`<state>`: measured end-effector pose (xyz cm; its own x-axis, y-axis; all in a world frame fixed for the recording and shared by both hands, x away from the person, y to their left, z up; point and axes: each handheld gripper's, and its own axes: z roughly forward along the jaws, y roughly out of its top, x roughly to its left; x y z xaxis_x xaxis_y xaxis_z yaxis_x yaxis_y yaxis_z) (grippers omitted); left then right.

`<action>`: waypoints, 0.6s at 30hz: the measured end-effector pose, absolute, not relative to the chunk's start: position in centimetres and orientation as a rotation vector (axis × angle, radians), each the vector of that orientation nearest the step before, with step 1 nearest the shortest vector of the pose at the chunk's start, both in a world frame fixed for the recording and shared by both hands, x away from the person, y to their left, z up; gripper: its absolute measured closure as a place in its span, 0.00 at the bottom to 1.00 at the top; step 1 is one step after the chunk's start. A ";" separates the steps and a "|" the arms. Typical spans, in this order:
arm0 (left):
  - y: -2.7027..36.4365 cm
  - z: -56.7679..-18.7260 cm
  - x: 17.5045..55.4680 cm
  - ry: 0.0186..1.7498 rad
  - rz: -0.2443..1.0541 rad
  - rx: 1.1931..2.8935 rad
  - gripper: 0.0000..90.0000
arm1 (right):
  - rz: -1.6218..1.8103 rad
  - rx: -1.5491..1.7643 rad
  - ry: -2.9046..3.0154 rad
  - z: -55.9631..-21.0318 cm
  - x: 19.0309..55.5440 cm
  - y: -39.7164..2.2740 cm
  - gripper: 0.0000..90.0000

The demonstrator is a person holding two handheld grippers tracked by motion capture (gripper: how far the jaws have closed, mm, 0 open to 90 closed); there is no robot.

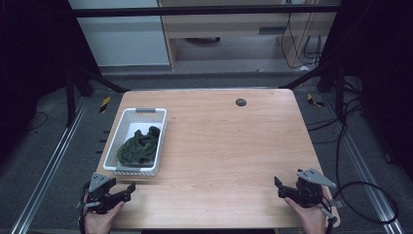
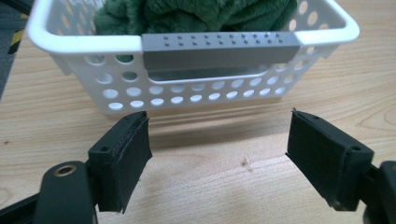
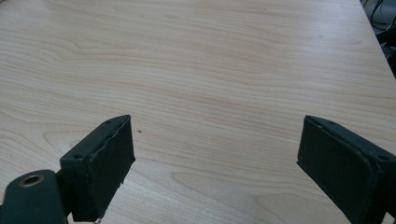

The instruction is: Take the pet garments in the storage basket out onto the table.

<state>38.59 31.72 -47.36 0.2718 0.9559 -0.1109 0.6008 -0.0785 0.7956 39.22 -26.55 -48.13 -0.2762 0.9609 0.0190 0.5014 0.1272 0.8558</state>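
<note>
- A light wooden worktop (image 1: 229,146) stands on a grey floor, with a white perforated plastic basket (image 1: 127,121) on its left half, its long sides running away from the person.
- The basket has a grey handle strip at each short end; the near strip (image 2: 219,46) faces the left gripper view, dotted with small raised bumps above a slot-shaped grip opening.
- A crumpled dark green plush cloth (image 1: 139,147) lies inside the basket, bunched toward the near end and the right wall, leaving bare white floor at the far left corner.
- In the left gripper view the green cloth rises above the basket's near rim.
- The left claw (image 1: 127,190) sits at the near left corner of the worktop, just beside the basket's near end and apart from it; its jaws are spread wide with nothing between them.
- In the left gripper view the left claw (image 2: 219,158) points at the basket's near wall, with bare wood and a small pale crumb (image 2: 244,162) between the jaws.
- The right claw (image 1: 281,187) is at the near right corner of the worktop, well apart from the basket, held in the person's right hand (image 1: 309,217), and a black cable (image 1: 375,195) loops off it onto the floor.
- In the right gripper view the right claw (image 3: 215,163) is released too, jaws far apart over bare wood grain.
- A small dark round disc (image 1: 240,102) is set in the worktop near its far edge, right of centre.
</note>
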 end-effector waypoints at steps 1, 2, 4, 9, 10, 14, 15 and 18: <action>31.7 -47.3 38.5 1.422 0.588 1.766 0.23 | 1.062 1.408 1.844 -48.1 39.1 -26.6 0.12; 31.6 -47.1 38.4 1.414 0.587 1.763 0.23 | 1.066 1.413 1.839 -48.1 39.1 -26.6 0.12; 31.6 -46.8 38.3 1.405 0.587 1.766 0.23 | 1.061 1.417 1.829 -48.1 39.1 -26.7 0.12; 31.6 -46.1 37.9 1.390 0.587 1.745 0.23 | 1.063 1.409 1.838 -48.0 39.0 -26.6 0.12; 31.6 -45.9 37.9 1.389 0.590 1.737 0.23 | 1.068 1.405 1.839 -48.0 39.0 -26.5 0.12; 31.8 -45.3 37.8 1.381 0.607 1.721 0.22 | 1.080 1.396 1.847 -48.0 38.9 -26.3 0.12; 31.8 -45.1 37.8 1.379 0.608 1.715 0.22 | 1.075 1.386 1.849 -48.0 39.0 -26.4 0.12; 32.0 -44.7 37.8 1.369 0.619 1.702 0.22 | 1.076 1.386 1.856 -48.0 39.0 -26.3 0.12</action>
